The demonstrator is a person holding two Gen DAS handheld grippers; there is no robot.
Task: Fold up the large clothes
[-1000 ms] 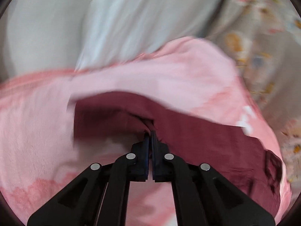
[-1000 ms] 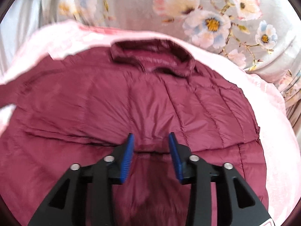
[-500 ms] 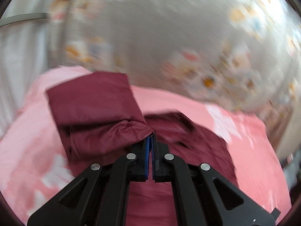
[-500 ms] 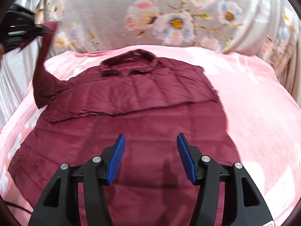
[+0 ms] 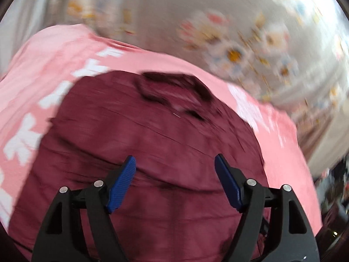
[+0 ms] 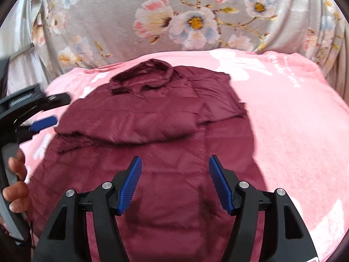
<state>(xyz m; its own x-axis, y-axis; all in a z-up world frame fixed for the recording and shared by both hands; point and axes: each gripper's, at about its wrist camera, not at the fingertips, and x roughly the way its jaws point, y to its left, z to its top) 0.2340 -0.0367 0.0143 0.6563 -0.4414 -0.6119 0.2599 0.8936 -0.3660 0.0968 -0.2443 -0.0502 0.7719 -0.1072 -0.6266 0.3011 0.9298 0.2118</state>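
A maroon quilted jacket [image 6: 165, 148] lies flat on a pink blanket [image 6: 294, 126], collar [image 6: 141, 78] at the far end. Both sleeves are folded across the chest; the left sleeve [image 6: 130, 124] lies on top. The jacket also shows, blurred, in the left wrist view [image 5: 152, 152]. My left gripper [image 5: 174, 174] is open and empty above the jacket's left part; it appears at the left edge of the right wrist view [image 6: 43, 122]. My right gripper [image 6: 174, 174] is open and empty above the jacket's lower middle.
A grey floral cloth [image 6: 174, 21] rises behind the blanket. The blanket has white printed shapes [image 6: 240, 65] at its far right. The person's hand [image 6: 15, 174] holds the left gripper's handle at the left edge.
My left gripper carried the left sleeve across the chest, let it go and opened. My right gripper drew back from the jacket and opened wider.
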